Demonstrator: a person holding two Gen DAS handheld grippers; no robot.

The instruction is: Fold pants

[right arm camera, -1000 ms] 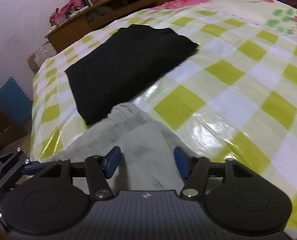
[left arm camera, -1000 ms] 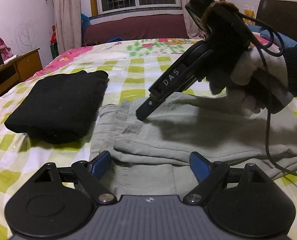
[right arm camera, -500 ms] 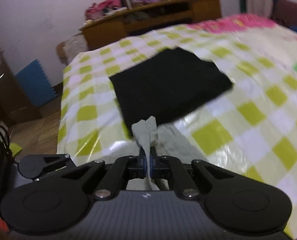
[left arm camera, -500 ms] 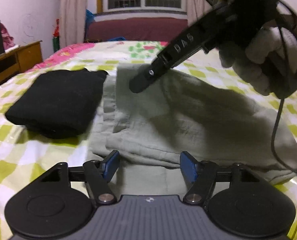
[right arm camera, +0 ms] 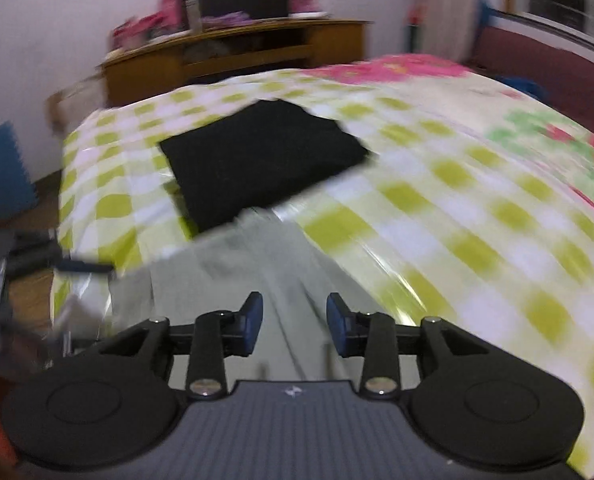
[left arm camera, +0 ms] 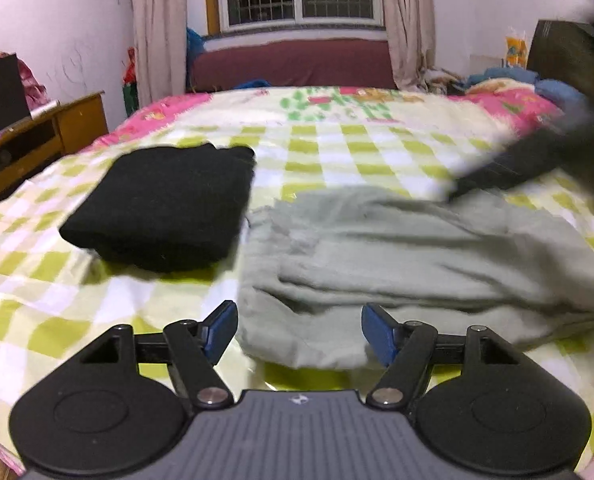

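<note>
The grey-green pants (left arm camera: 417,256) lie folded on the checked bedspread (left arm camera: 337,152) beside a black folded garment (left arm camera: 165,208), long axis crosswise just ahead of the nearer, spread, empty left gripper (left arm camera: 299,332), while the right gripper (right arm camera: 295,320), its jaws just opened and empty, hangs over them.

Both wrist views look down (close) sharing the bed (left arm camera: 337,148).

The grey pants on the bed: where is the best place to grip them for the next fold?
Probably the near left corner of the grey pants, coming from the near side. There the layered edges end on the bed, apart from the black garment.
</note>
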